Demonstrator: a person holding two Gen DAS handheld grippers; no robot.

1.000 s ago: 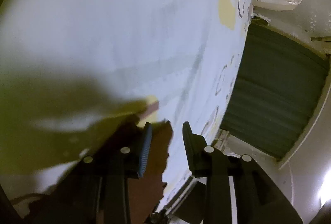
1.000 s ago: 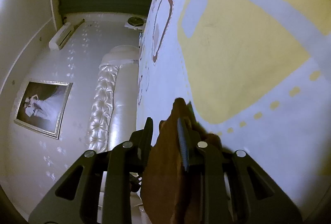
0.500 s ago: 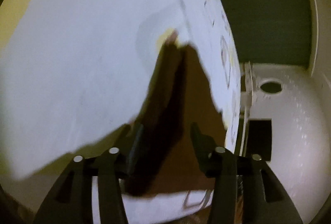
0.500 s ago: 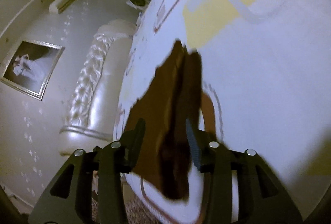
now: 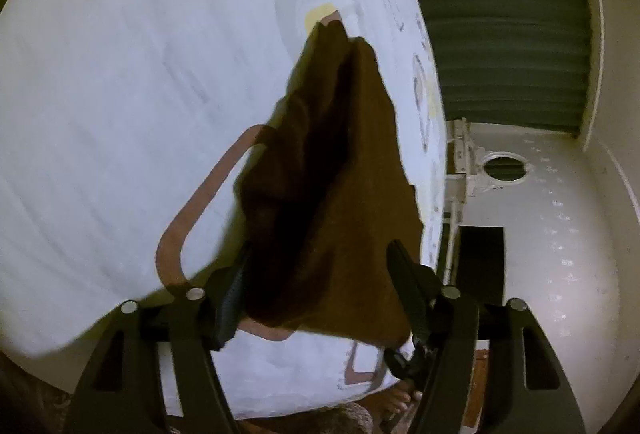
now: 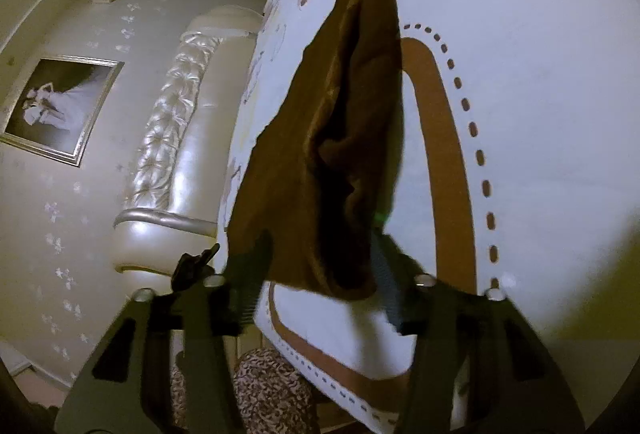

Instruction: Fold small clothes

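A small dark brown garment (image 5: 340, 173) lies bunched on the white patterned bed sheet (image 5: 120, 73). In the left wrist view it sits between my left gripper's (image 5: 320, 274) spread fingers, which stand apart on either side of it. In the right wrist view the same brown garment (image 6: 340, 137) lies between my right gripper's (image 6: 320, 266) fingers, also spread wide. Neither gripper pinches the cloth. The garment's near end is hidden behind the fingers.
The bed edge runs close below both grippers. A padded white headboard (image 6: 168, 121) and a framed picture (image 6: 56, 105) are at the left of the right wrist view. A green curtain (image 5: 500, 25) and white furniture (image 5: 500, 173) stand beyond the bed. A bare foot (image 5: 396, 402) is below.
Both grippers were shut on the brown garment one second ago; they have opened and pulled back from the sheet. The garment now lies released on the bed.
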